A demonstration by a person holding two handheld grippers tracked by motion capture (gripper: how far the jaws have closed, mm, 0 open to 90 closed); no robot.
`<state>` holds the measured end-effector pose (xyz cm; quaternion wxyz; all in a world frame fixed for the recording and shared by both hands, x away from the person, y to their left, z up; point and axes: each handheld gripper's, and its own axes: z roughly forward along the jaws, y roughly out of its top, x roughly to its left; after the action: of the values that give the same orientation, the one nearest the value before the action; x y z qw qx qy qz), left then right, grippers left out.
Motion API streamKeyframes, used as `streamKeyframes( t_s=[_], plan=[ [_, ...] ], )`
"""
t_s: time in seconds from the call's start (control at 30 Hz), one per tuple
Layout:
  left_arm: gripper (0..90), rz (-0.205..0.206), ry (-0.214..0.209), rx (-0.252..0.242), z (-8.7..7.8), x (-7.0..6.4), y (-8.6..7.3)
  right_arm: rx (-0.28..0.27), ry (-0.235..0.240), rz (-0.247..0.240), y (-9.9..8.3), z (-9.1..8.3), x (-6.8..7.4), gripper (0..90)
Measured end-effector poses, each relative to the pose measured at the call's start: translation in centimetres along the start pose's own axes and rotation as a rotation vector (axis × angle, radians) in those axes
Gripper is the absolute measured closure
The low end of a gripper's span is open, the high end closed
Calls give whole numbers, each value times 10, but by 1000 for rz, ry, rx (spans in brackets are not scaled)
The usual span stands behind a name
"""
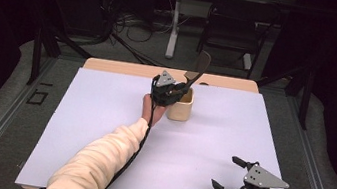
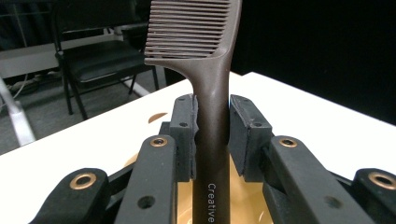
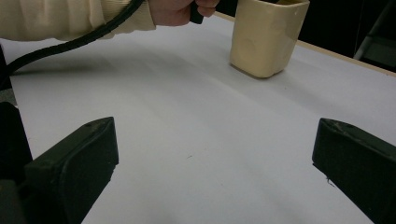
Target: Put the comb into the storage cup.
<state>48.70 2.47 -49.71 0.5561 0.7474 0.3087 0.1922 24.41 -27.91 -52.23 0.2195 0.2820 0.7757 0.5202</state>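
Pinching a comb [image 2: 212,93] — left hand-held gripper [image 1: 177,92]; right hand-held gripper [image 1: 231,174] spread over white table [image 1: 102,115].

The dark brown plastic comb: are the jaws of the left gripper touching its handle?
Touching. In the left gripper view both black jaws of the left gripper press against the handle of the dark brown plastic comb, with no gap on either side.

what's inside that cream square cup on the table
The lower handle of a dark brown plastic comb, clamped by the left gripper, dips into the cream cup. Its bottom is hidden by the jaws.
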Motion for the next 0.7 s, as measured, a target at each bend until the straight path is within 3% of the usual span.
streamKeyframes(
  t_s=[0.7],
  plan=[
    [723, 69, 16, 75, 0, -5, 0, 2, 1, -3, 0, 0, 0, 0]
  ],
)
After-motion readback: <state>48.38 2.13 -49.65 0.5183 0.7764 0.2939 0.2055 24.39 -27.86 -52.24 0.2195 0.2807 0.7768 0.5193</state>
